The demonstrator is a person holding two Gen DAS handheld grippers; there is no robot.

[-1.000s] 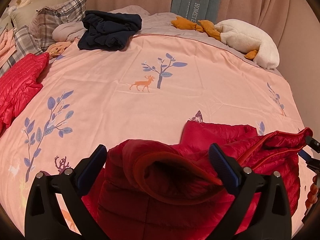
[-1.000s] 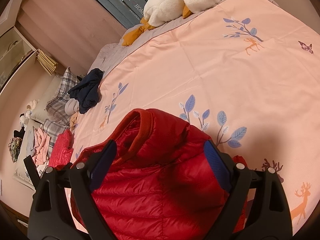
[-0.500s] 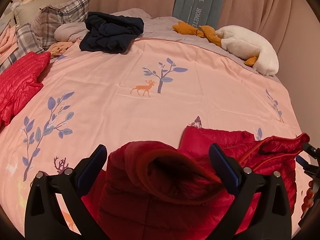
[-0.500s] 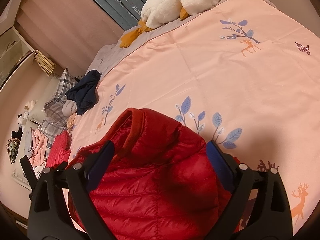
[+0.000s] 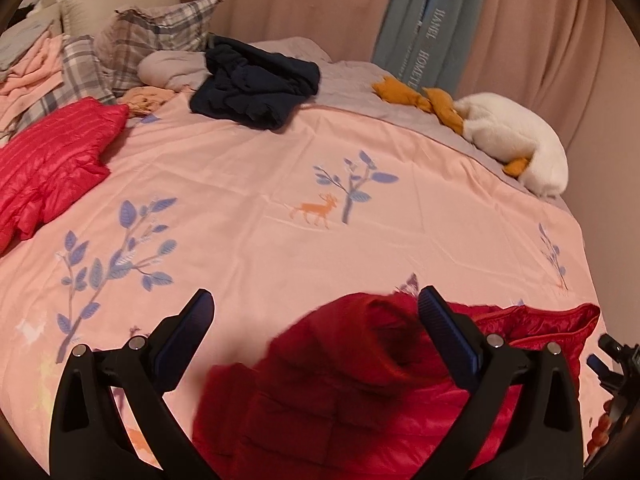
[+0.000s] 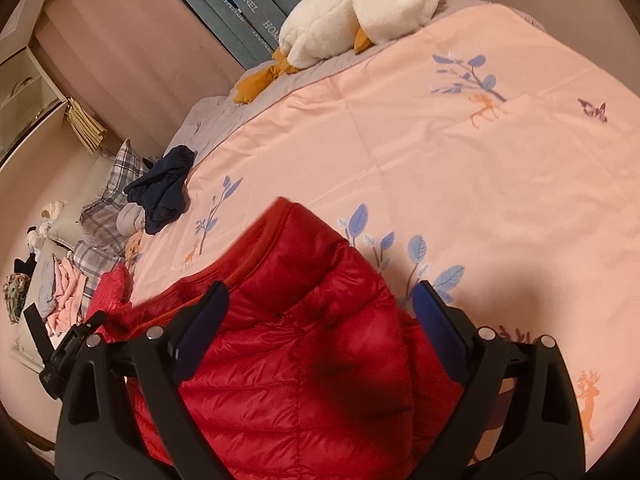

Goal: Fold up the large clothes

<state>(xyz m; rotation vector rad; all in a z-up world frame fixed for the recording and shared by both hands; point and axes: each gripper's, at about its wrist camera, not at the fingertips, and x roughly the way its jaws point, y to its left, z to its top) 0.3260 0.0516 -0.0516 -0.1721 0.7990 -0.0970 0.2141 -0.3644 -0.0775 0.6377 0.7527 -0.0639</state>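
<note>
Bed cover point(image 5: 248, 168): pink, printed with leaves and deer; fills both views. Its wide middle lies bare and flat, the largest free room.
Cover edges: far edge meets a grey sheet point(image 5: 352, 84) below the curtains point(image 5: 520, 32); right edge drops off beside the wall.
Red down jacket point(image 6: 304, 344): lies bunched on the near part of the cover, quilted shell up, collar edge raised toward the bare middle. In the left wrist view point(image 5: 360, 380) it sits low and right of centre, blurred.
Second red jacket point(image 5: 48, 160): at the cover's left edge, well apart from the first.
Plush goose point(image 6: 360, 8): white with orange feet, on the grey sheet at the far right corner.
Dark navy garment point(image 5: 252, 84): heaped on the far edge, near the plaid pillows point(image 5: 160, 36).
Folded pile point(image 6: 64, 288): pink and grey clothes past the pillows, off the cover.
Left gripper point(image 5: 316, 320): jaws spread wide, nothing between them; the right finger stands over the jacket, contact unclear.
Right gripper point(image 6: 320, 312): jaws spread wide above the jacket's shell, not pinching it; whether they touch it I cannot tell.
Containers: an open shelf unit point(image 6: 24, 92) at far left, contents too small to tell.
</note>
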